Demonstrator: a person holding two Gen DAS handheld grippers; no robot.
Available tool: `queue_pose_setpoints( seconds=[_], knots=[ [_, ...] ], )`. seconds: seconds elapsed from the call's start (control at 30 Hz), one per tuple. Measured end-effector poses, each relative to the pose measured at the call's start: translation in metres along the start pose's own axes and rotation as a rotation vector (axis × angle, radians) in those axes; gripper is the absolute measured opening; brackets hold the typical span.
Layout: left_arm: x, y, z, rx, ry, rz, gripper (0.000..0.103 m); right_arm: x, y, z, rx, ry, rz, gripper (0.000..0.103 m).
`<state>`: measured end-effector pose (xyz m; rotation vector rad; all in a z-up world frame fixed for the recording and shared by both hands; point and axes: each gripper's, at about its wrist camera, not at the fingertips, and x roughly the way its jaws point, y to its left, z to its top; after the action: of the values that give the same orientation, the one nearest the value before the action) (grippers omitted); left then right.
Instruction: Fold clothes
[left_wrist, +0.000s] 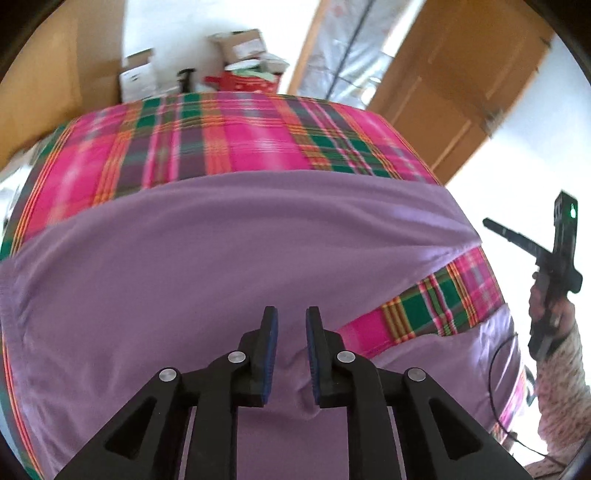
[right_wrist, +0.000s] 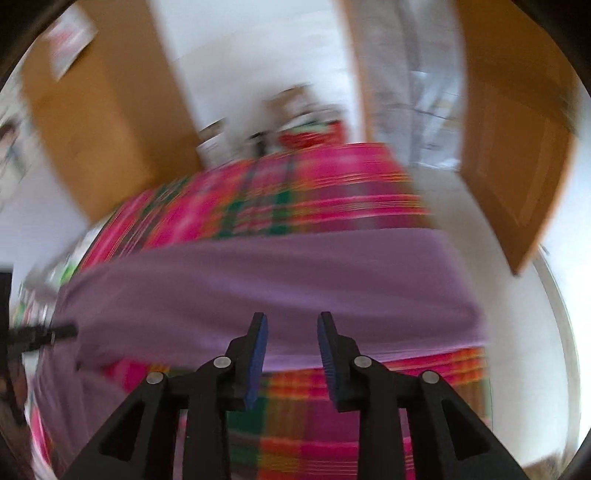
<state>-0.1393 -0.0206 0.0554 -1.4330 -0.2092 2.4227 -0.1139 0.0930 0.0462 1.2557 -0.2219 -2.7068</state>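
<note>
Your left gripper (left_wrist: 291, 332) hangs parted and empty right above the purple garment (left_wrist: 207, 266); your right gripper (right_wrist: 291, 343), likewise released, sits off its right edge. The cloth's long axis runs crosswise on the plaid bedspread (left_wrist: 229, 140). Left is nearer. Nothing obstructs.

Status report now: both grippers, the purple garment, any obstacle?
Left gripper open, above purple garment. Right gripper open, empty. Garment spread on plaid bedcover. No obstacle seen.
</note>
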Motion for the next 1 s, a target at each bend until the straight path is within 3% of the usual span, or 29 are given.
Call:
queue_pose_setpoints(
  seconds=[0.17, 0.27, 0.37, 0.6, 0.73, 0.77, 0.87, 0.9, 1.0],
  knots=[
    [-0.004, 0.024, -0.015, -0.078, 0.001, 0.005, 0.02, 0.027, 0.062, -0.019, -0.182, 0.072, 0.122, 0.029],
    [-0.001, 0.03, -0.017, -0.099, 0.003, 0.003, 0.02, 0.041, 0.087, -0.029, -0.266, 0.121, 0.183, 0.038],
    [0.003, 0.032, -0.017, -0.104, 0.01, -0.015, 0.02, 0.051, 0.106, -0.038, -0.39, 0.136, 0.139, 0.04],
    [0.019, 0.032, -0.009, -0.099, 0.03, -0.044, 0.02, 0.066, 0.117, -0.032, -0.485, 0.128, 0.059, 0.042],
    [0.029, 0.03, 0.0, -0.095, 0.041, -0.061, 0.02, 0.076, 0.12, -0.027, -0.491, 0.137, 0.08, 0.041],
    [0.031, 0.029, 0.002, -0.093, 0.044, -0.067, 0.022, 0.075, 0.119, -0.027, -0.488, 0.137, 0.085, 0.039],
    [0.04, 0.025, 0.008, -0.088, 0.055, -0.079, 0.024, 0.073, 0.119, -0.028, -0.494, 0.131, 0.076, 0.01],
    [0.043, 0.023, 0.009, -0.085, 0.06, -0.08, 0.024, 0.072, 0.119, -0.028, -0.49, 0.132, 0.076, 0.005],
    [0.049, 0.017, 0.015, -0.075, 0.077, -0.073, 0.024, 0.067, 0.117, -0.03, -0.474, 0.144, 0.094, 0.005]
  ],
)
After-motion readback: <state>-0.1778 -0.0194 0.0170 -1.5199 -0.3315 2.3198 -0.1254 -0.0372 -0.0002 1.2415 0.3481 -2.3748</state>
